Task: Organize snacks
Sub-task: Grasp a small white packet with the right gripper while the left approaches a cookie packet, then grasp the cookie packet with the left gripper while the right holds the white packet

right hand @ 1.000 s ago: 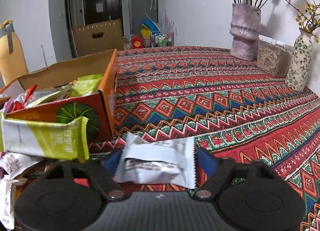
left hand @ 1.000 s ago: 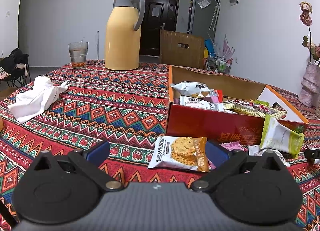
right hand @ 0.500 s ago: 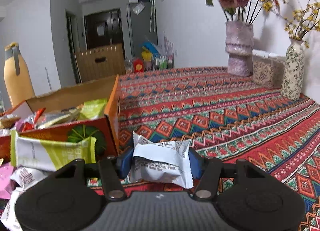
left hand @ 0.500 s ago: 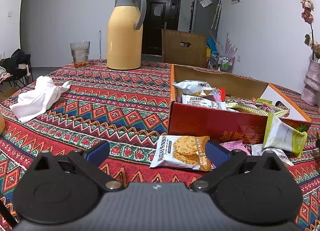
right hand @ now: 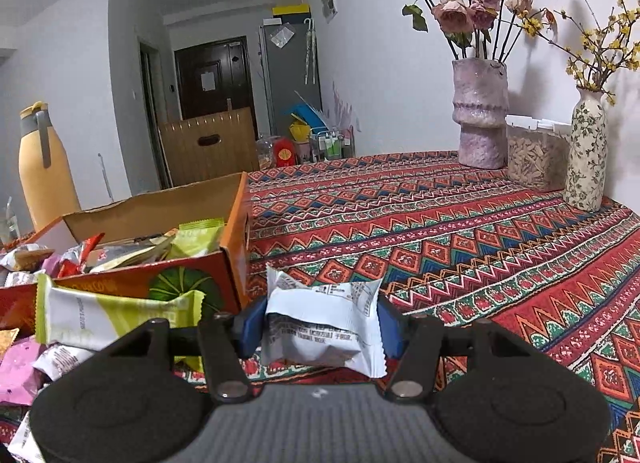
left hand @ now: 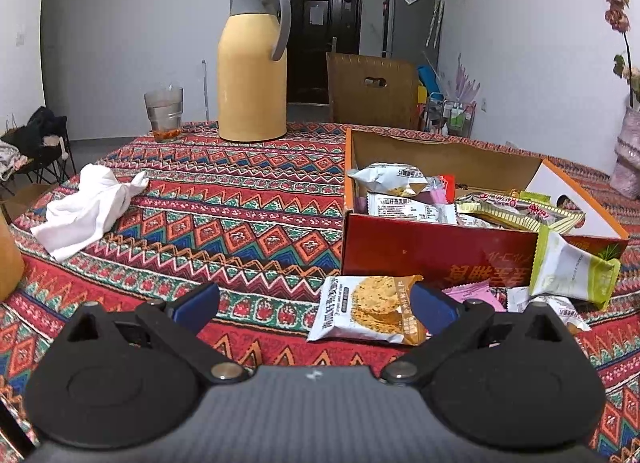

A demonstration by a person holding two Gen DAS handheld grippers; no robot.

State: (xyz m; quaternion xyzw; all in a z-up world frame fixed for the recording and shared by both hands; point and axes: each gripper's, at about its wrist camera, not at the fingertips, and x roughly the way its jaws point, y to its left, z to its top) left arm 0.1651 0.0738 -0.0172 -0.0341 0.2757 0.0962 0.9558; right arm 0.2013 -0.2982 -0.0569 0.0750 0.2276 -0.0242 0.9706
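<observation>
An open red and orange cardboard box holds several snack packets; it also shows in the right wrist view. My left gripper is open and low over the cloth, with a cookie packet lying just inside its right finger. A green and white packet leans on the box front. My right gripper is shut on a white snack packet and holds it above the table, right of the box corner. The green and white packet is to its left.
A yellow thermos and a glass stand at the back. A white cloth lies at left. Two vases and a clear container stand at the right. Loose pink and white packets lie before the box.
My right gripper closed on the white packet and lifted it off the table. My left gripper has barely moved and stays open.
</observation>
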